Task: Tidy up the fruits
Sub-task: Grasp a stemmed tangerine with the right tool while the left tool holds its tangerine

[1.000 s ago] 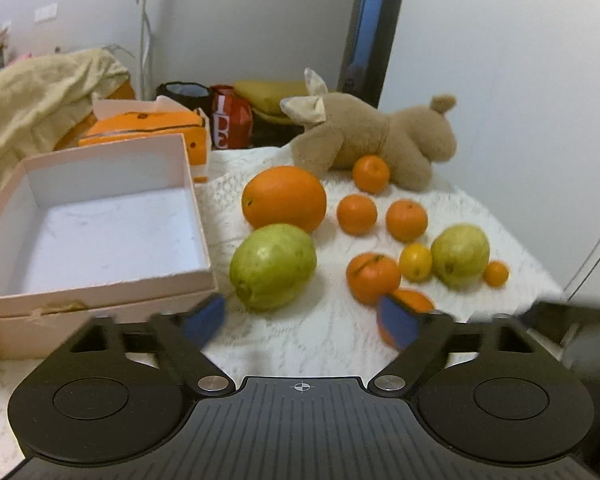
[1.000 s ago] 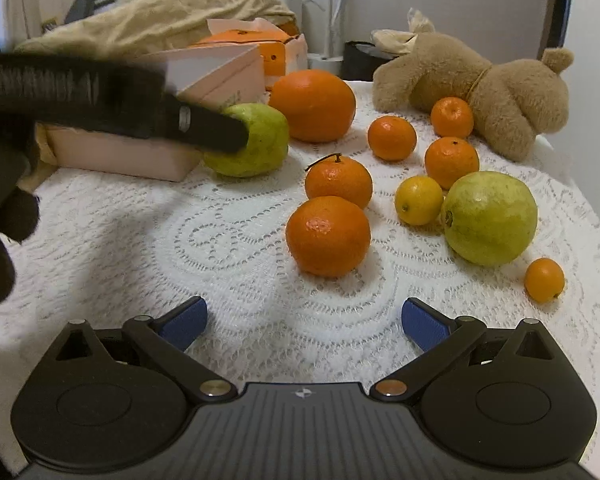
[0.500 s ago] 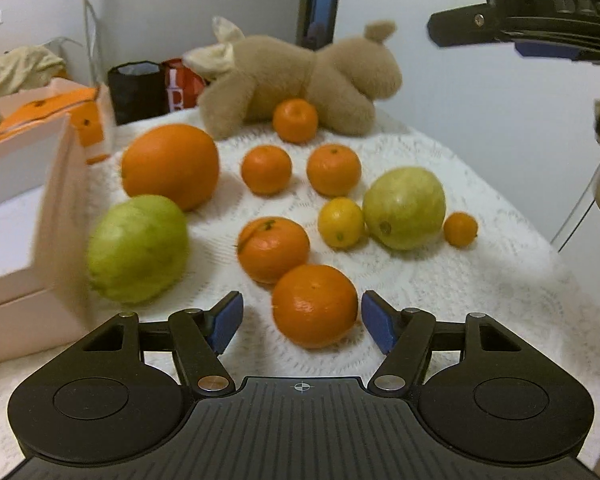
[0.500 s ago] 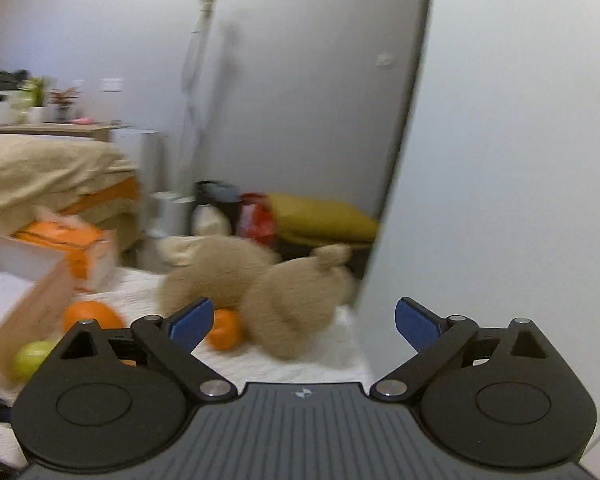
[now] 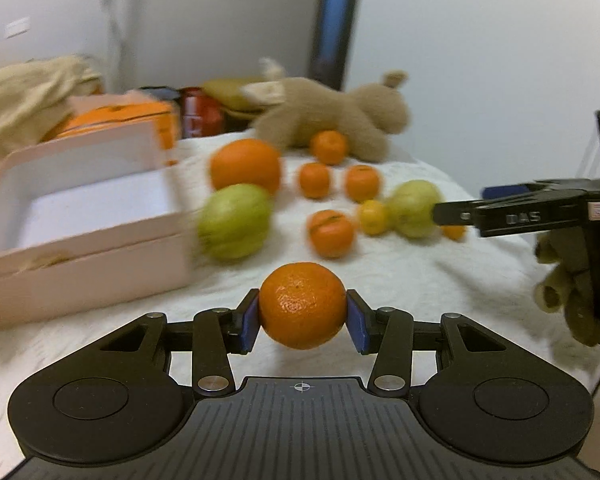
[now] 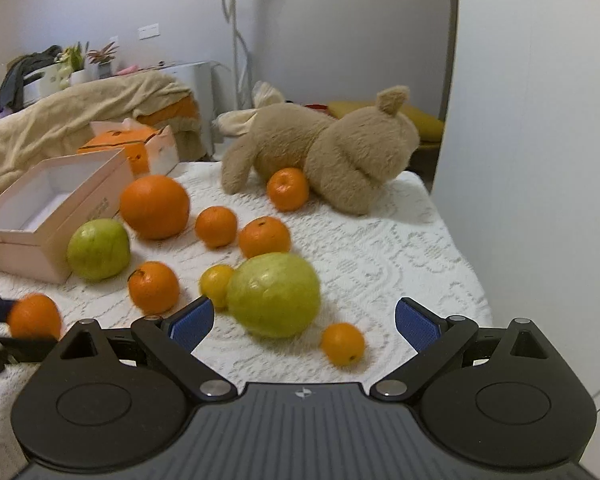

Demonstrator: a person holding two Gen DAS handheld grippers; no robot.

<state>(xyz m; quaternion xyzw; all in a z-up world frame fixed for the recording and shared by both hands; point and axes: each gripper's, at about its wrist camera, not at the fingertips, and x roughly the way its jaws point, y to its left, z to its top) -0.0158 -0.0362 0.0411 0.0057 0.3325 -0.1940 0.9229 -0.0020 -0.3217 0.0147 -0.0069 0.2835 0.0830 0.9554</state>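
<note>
Left claw (image 5: 302, 322) clamped on a mandarin (image 5: 302, 310), one blue pad (image 5: 247, 322) pressed to each side at the widest girth, fruit lifted clear of the white lace cloth (image 5: 400, 280) and hanging just in front of the pink box (image 5: 80, 236). Seen again at the lower left edge of the right wrist view as an orange blur (image 6: 35, 317). Likely light, round, with a pebbled skin that gives decent friction; probably soft enough to bruise or dent under a hard squeeze, so a moderate pinch across the equator looks best, as here. Liable to roll once set down.

Right claw (image 6: 304, 320) spread wide, holding nothing, poised over a green guava (image 6: 275, 294) and a small kumquat-sized orange (image 6: 343, 343). Guava judged heavier and smoother, needing a wide span across its middle.

Box open-topped and showing a bare white floor from here, thin card walls, probably easy to nudge. Beside the box: a second green guava (image 6: 99, 249) touching its wall, a large orange (image 6: 155, 206) behind that, several mandarins and a small yellow citrus (image 6: 216, 285) further away. Beyond the box, across the cloth, a brown plush toy (image 6: 320, 156) lying on its side with one mandarin (image 6: 288, 189) against it. Lace cloth bumpy, possibly snagging. Behind the box, an orange carton (image 6: 134, 144), a beige blanket (image 6: 60, 124), white walls.
</note>
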